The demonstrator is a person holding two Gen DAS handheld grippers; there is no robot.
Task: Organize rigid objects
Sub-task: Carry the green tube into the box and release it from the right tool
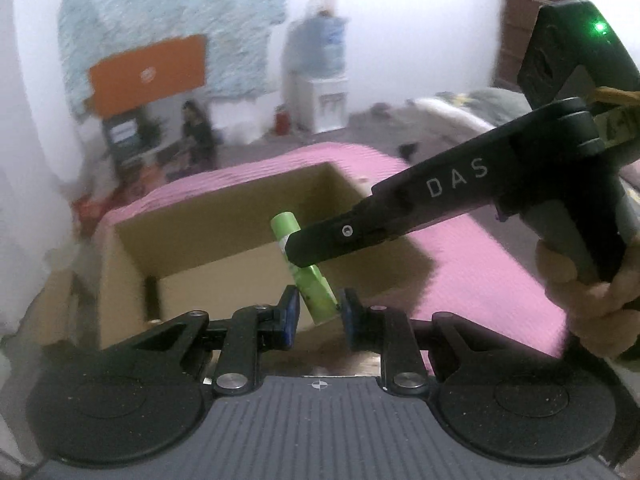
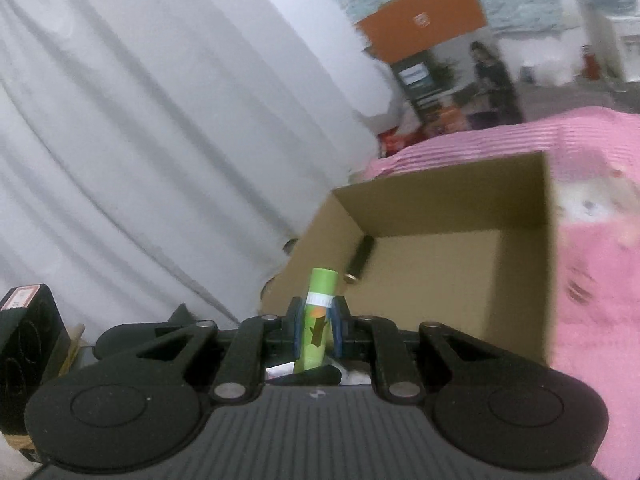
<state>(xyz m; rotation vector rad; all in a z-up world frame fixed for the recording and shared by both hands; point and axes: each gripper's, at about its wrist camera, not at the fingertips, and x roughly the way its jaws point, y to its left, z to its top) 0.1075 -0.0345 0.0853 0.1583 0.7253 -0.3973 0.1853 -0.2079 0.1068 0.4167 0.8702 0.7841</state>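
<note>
A green tube (image 1: 310, 280) with a white band is held over the near edge of an open cardboard box (image 1: 132, 240). My right gripper (image 2: 316, 328) is shut on the tube (image 2: 316, 320) near its middle; in the left wrist view it reaches in from the right (image 1: 296, 248). My left gripper (image 1: 318, 312) is open, its blue pads either side of the tube's lower end; the right pad looks close to it or touching. A dark cylinder (image 2: 360, 258) lies inside the box (image 2: 460, 280) by its left wall.
The box sits on a pink ribbed cloth (image 1: 480, 264). A white curtain (image 2: 160, 120) hangs to the left. A black box (image 2: 24, 328) stands at the far left. An orange sign (image 1: 148, 74) and a person are far behind.
</note>
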